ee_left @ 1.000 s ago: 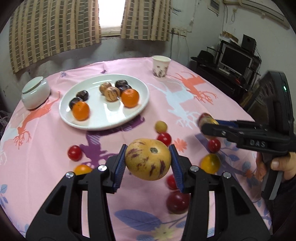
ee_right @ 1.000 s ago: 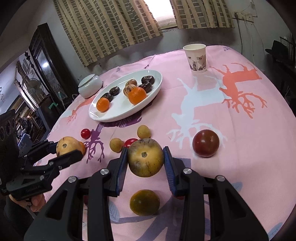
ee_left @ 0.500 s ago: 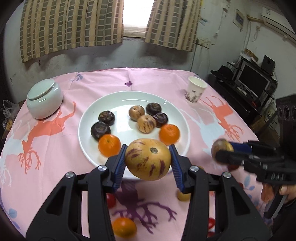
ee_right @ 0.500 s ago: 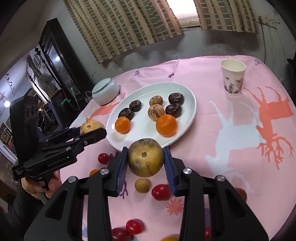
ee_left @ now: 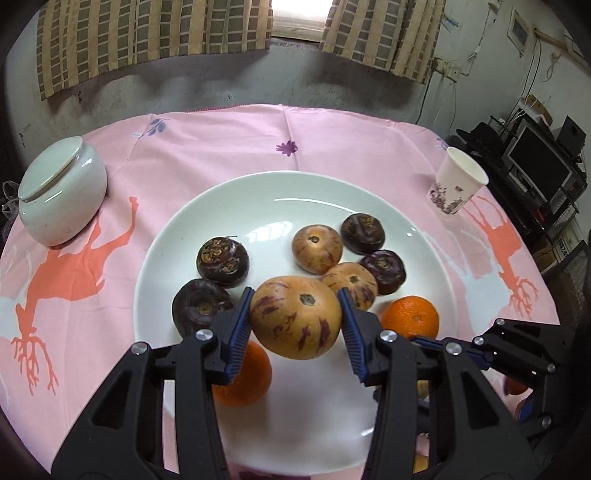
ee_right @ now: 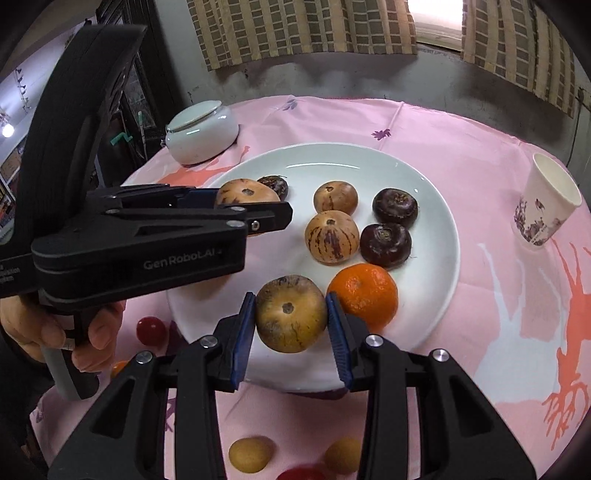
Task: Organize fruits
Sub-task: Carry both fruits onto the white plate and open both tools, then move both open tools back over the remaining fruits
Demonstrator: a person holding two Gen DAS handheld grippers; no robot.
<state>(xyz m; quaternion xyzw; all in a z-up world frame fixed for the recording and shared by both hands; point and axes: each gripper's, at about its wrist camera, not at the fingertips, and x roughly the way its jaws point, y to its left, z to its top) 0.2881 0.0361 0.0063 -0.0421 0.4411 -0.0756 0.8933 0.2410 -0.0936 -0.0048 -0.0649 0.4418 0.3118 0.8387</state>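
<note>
Both grippers hover over the white plate (ee_left: 436, 266) on the pink tablecloth (ee_left: 229, 147), striped curtains (ee_left: 155, 37) behind. Left gripper (ee_left: 295, 325) clamps a streaked melon (ee_left: 295, 317); right gripper (ee_right: 291, 325) clamps a brownish fruit (ee_right: 290, 314).

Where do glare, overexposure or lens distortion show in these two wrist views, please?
Left wrist view: window blown out white, its reflection glaring on the white plate, paper cup leaning from fisheye bending. Right wrist view: window overexposed, highlight streaks on the plate rim, dark vignetted corners.
</note>
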